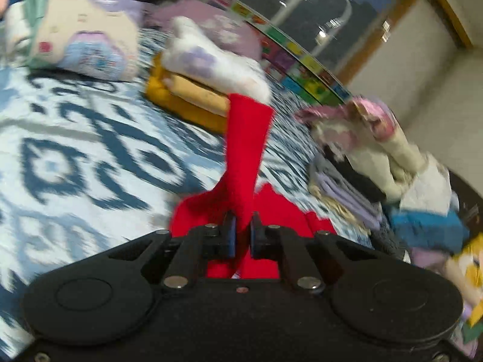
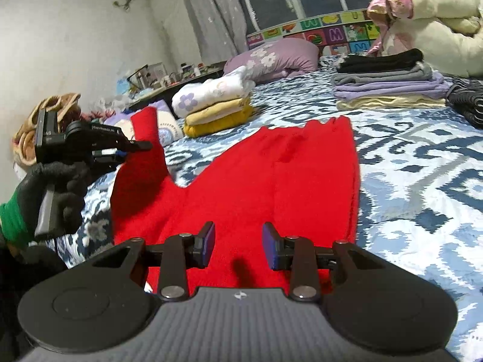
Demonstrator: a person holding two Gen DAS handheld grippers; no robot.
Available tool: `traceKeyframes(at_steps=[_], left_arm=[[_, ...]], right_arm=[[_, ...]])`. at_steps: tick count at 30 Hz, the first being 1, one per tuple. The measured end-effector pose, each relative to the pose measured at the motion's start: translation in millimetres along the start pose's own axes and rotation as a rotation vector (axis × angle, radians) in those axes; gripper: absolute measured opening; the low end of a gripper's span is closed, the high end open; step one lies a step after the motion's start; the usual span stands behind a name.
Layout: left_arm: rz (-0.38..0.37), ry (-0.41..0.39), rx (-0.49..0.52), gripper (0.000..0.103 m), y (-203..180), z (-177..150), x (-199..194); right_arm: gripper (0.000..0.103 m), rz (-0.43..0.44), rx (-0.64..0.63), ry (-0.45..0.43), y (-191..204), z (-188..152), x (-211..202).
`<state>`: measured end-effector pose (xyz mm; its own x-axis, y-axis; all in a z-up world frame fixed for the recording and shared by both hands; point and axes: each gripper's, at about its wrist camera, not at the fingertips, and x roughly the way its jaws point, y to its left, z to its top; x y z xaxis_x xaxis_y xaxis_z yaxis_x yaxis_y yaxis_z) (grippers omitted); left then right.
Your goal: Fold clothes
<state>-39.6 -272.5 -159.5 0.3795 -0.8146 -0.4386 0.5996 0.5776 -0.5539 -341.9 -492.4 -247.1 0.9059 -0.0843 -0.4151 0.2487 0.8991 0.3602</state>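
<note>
A red knit sweater [image 2: 271, 175] lies flat on the blue-and-white patterned bed [image 2: 422, 187]. My left gripper [image 1: 243, 229] is shut on the sweater's sleeve [image 1: 246, 150], which stands lifted in the left wrist view. In the right wrist view the left gripper [image 2: 132, 150] holds that sleeve [image 2: 145, 138] raised at the sweater's left side. My right gripper [image 2: 238, 244] is open and empty, just above the near edge of the sweater.
A folded stack of white, cream and yellow clothes [image 2: 217, 108] lies beyond the sweater. Another folded stack in black, grey, purple and cream [image 2: 389, 81] lies at the far right. A purple floral pillow [image 2: 271, 57] and a plush toy [image 2: 437, 21] sit by the headboard.
</note>
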Motion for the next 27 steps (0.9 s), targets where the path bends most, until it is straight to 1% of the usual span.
traceKeyframes(at_steps=[7,13,17,22,24,26,27], left_arm=[[-0.027,0.084,0.183,0.006,-57.8,-32.4,28.5],[-0.049,0.143,0.339,0.006,-95.5,-63.4,43.8],[-0.072,0.173,0.414,0.006,-115.6,-82.6,51.6],[-0.079,0.208,0.510,0.006,-132.4,-104.7,60.6],[-0.068,0.224,0.547,0.006,-136.8,-113.4,65.6],[-0.058,0.237,0.556,0.006,-137.5,-118.0,69.5],[-0.064,0.239,0.555,0.009,-137.2,-117.9,69.4]], right_arm=[[0.036,-0.001,0.121,-0.027,-20.9,3.8,-6.5],[0.036,0.001,0.197,-0.037,-33.6,5.4,-6.9],[0.038,0.009,0.251,-0.041,-42.2,5.8,-6.3],[0.045,-0.053,0.267,-0.021,-48.1,4.7,-3.0],[0.046,-0.080,0.271,-0.012,-50.3,4.3,-1.7],[0.046,-0.096,0.273,0.000,-51.1,3.1,0.5],[0.046,-0.097,0.274,0.003,-51.3,2.8,0.8]])
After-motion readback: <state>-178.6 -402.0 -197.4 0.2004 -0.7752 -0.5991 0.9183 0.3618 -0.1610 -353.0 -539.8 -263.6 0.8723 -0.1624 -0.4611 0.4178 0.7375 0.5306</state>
